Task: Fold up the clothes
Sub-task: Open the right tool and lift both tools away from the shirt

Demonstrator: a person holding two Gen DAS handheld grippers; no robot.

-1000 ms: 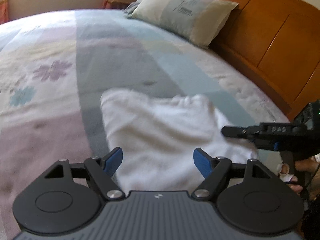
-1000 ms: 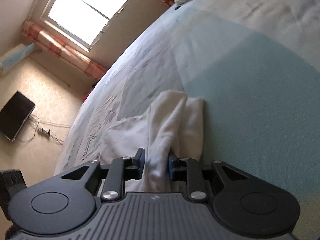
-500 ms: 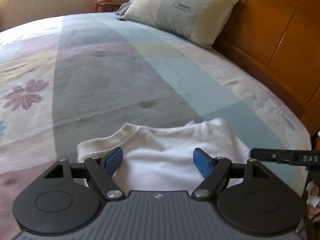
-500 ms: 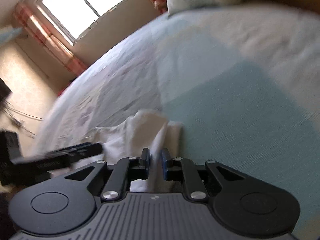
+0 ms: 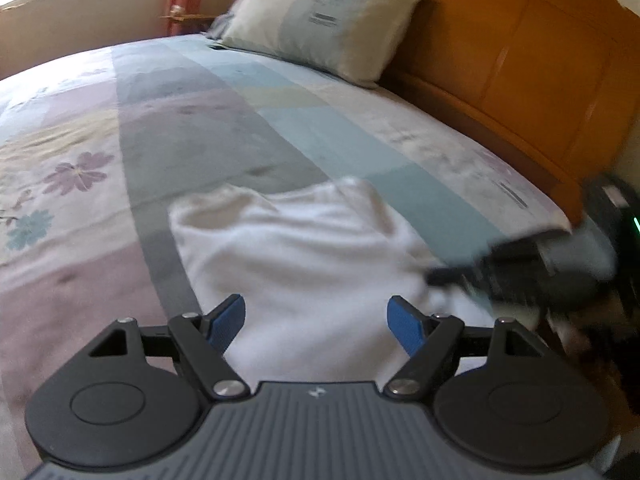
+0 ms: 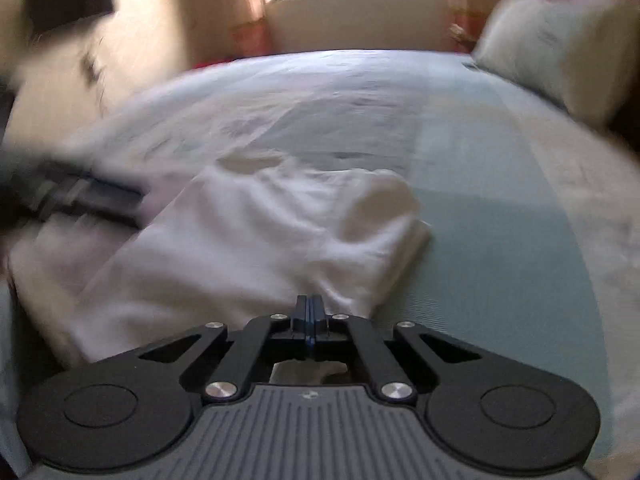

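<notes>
One white garment (image 5: 304, 256) lies on the near right part of the bed (image 5: 200, 128), spread over the grey and pale blue stripes of the cover, with its rounded neck edge toward the far side. It looks partly folded: in the right wrist view its right side is doubled over into a thick rolled edge (image 6: 384, 216), while the left part lies flat with loose wrinkles. By my reading the fold is somewhere in the middle, with at least another fold and some smoothing left, though the blur hides the exact layers. The left tool (image 5: 316, 320) hovers over the near edge of the garment with its blue pads spread wide and nothing between them. The right tool (image 6: 307, 320) has its fingers pressed together just at the near right edge of the cloth; whether a thin bit of fabric is pinched there I cannot tell. From the left wrist view the right tool shows as a dark blur at the garment's right side. A pillow (image 5: 320, 24) rests at the far end against the wooden headboard (image 5: 540, 60), well apart from the garment. Nothing lies on the cover around the cloth to hinder the next fold.
</notes>
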